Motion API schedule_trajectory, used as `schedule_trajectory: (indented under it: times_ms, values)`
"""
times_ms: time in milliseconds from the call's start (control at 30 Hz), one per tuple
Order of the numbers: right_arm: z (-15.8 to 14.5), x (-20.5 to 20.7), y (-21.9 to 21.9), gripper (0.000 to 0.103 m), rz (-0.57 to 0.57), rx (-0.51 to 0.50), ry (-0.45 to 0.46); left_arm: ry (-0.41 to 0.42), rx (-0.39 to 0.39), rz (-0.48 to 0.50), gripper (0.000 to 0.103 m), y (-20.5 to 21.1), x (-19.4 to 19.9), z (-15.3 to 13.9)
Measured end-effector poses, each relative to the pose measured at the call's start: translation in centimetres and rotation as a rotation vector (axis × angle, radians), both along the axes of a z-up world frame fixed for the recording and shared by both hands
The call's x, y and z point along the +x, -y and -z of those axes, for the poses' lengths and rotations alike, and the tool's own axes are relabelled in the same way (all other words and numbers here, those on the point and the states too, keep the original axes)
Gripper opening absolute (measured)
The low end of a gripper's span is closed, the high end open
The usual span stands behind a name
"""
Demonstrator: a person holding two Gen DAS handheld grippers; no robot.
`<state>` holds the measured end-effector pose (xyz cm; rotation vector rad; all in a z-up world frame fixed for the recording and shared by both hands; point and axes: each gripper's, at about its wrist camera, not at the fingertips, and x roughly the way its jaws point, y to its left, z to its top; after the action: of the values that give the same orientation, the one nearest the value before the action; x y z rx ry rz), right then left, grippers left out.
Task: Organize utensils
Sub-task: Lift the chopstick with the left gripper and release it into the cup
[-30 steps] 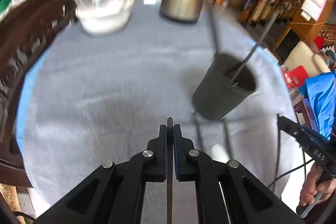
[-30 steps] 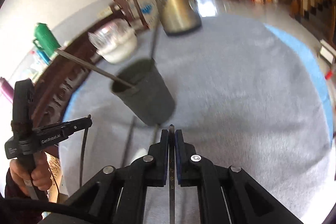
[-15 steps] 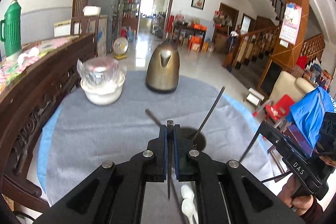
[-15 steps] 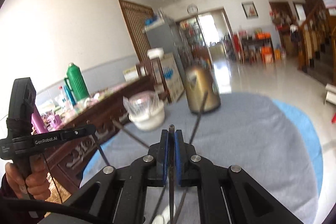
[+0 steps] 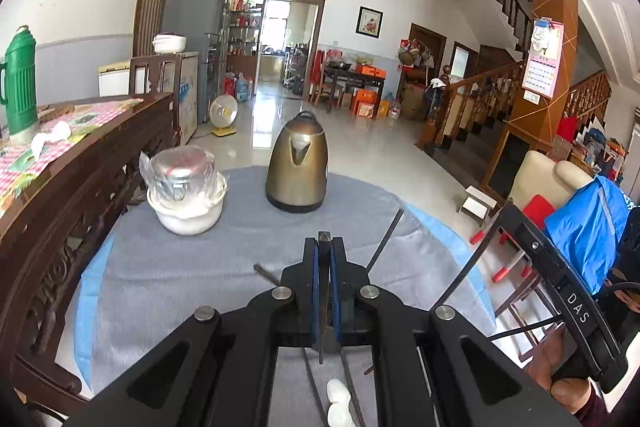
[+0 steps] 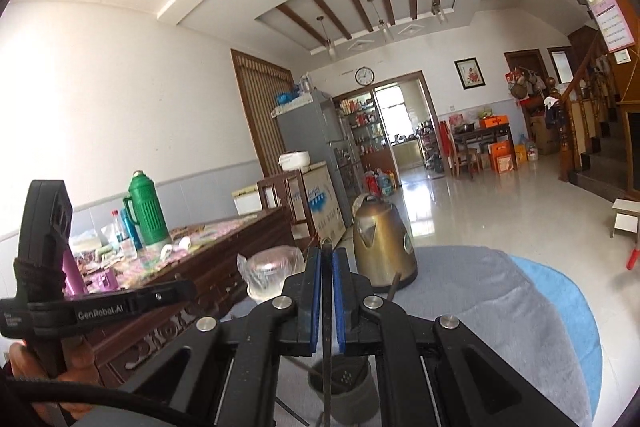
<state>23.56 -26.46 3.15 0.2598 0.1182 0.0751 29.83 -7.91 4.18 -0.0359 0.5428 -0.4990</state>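
You hold both grippers raised over a round table draped in a gray cloth [image 5: 168, 279], each one clamped on a single dark chopstick. Your left gripper [image 5: 324, 247] has its blue-padded fingers [image 5: 315, 291] pressed narrow around a chopstick [image 5: 322, 307] whose tip pokes out just past the fingertips, pointing toward the brass-colored kettle [image 5: 297, 169]. Your right gripper [image 6: 327, 259] grips its own chopstick [image 6: 327, 347] the same way, the stick running straight down between the pads to the dark gray utensil cup [image 6: 346, 391], which sits on the cloth on your side of the kettle, below the gripper; whether the stick's lower end is inside the cup or in front of it cannot be told. More dark sticks lean out of that cup, one [image 6: 394, 283] slanting up toward the kettle's base. From the left wrist view, two loose sticks [image 5: 386, 239] angle up to the right of the left gripper, and white spoons [image 5: 338, 399] lie on the cloth beneath it. A white bowl [image 5: 188, 215] holding a plastic-wrapped container sits just left of the kettle. Your right hand [image 5: 560, 383] shows at the frame's lower right edge.
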Motion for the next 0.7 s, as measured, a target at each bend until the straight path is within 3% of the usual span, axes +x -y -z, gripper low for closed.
schedule_trajectory:
  times_ms: [433,533,700]
  values:
    - [-3.5,2.1,0.5,0.006,0.1,0.021,0.148,0.118,-0.088,0.001,0.006,1.0,-0.3,-4.9]
    - [-2.6,3.5,-0.1,0.006,0.126,0.0,0.131,0.136,-0.098,-0.008,0.006,1.4,0.0,-4.2]
    - [0.7,6.2,-0.9,0.006,0.118,-0.041,0.018,0.064,-0.047,-0.017,0.006,2.4,1.9,-0.5]
